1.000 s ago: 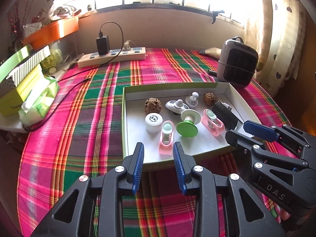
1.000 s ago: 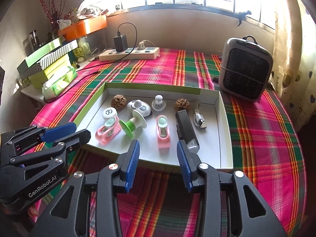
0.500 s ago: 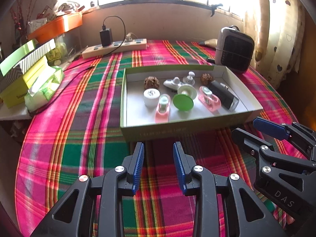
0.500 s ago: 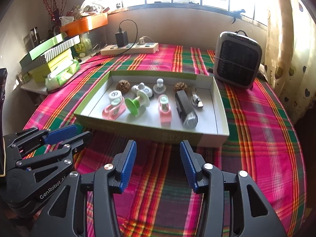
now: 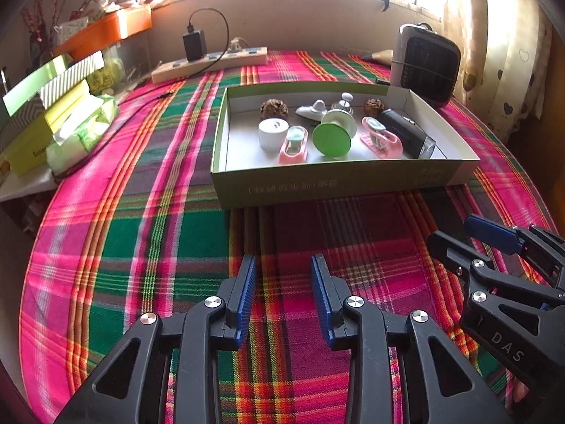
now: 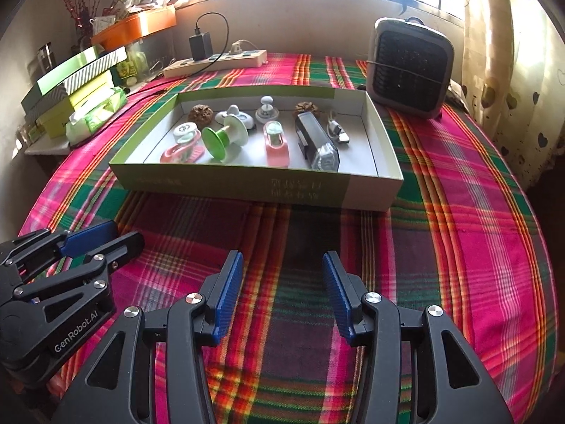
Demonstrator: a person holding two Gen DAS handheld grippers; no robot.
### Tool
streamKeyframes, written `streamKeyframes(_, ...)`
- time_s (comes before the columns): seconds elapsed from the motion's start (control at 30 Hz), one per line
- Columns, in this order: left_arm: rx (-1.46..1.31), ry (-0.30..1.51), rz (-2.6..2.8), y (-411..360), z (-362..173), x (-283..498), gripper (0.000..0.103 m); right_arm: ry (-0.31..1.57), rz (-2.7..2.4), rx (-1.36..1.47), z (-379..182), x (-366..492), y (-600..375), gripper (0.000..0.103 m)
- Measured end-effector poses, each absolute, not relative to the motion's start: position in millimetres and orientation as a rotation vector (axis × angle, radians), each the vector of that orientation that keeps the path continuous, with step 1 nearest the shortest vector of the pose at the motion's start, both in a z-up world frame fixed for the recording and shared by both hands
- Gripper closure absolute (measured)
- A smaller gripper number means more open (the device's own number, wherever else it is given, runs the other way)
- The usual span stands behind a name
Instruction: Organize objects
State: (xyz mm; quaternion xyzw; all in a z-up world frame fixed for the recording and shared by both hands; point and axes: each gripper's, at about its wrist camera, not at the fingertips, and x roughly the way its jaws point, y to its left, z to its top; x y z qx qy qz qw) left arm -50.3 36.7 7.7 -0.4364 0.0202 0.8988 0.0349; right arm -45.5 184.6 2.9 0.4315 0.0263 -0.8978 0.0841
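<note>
The left gripper [image 5: 282,275] hovered over the plaid cloth [image 5: 148,233] on the counter with nothing between its blue pads; its jaws were opening, a moderate gap between them. The right gripper [image 6: 282,272] hung just beside it, also empty, its jaws parted somewhat wider. Each gripper showed at the edge of the other's view, and both stood well short of the box.

Ahead of them lay a shallow cardboard box [image 6: 247,185], green outside and white inside, its near wall facing the grippers. Inside it, seen from the right wrist, a pink clip [image 6: 182,150] lay at the near left with a white round cap [image 6: 185,130] just behind it. A green and white spool [image 6: 226,137] lay on its side beside them. Another pink clip [image 6: 276,143] lay near the middle, and a black flashlight [image 6: 316,141] lay to its right, lens toward the near wall. A small cable plug [image 6: 337,130] rested right of the flashlight. Along the far wall sat two brown walnuts [image 6: 200,112], a white knob [image 6: 267,107] and a pale flat piece [image 6: 235,115].

Beyond the box stood a grey heater [image 6: 409,67] at the right, a power strip [image 6: 215,62] with a black charger plugged in, and stacked boxes [image 6: 77,84] at the left.
</note>
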Motion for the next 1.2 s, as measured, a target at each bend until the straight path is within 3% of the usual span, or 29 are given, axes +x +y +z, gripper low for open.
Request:
streamKeyframes(0.6, -1.324, 0.044, 2.795, 41.2, 7.0, -46.6, 0.066, 0.095, -2.709, 1.311, -1.5, -43.5, 188.6, 0.039)
streamKeyframes(1.2, -1.321, 0.041, 2.799, 41.5, 7.1, -45.8, 0.066, 0.094, -2.709, 1.311, -1.3, -44.0, 189.4, 0.039)
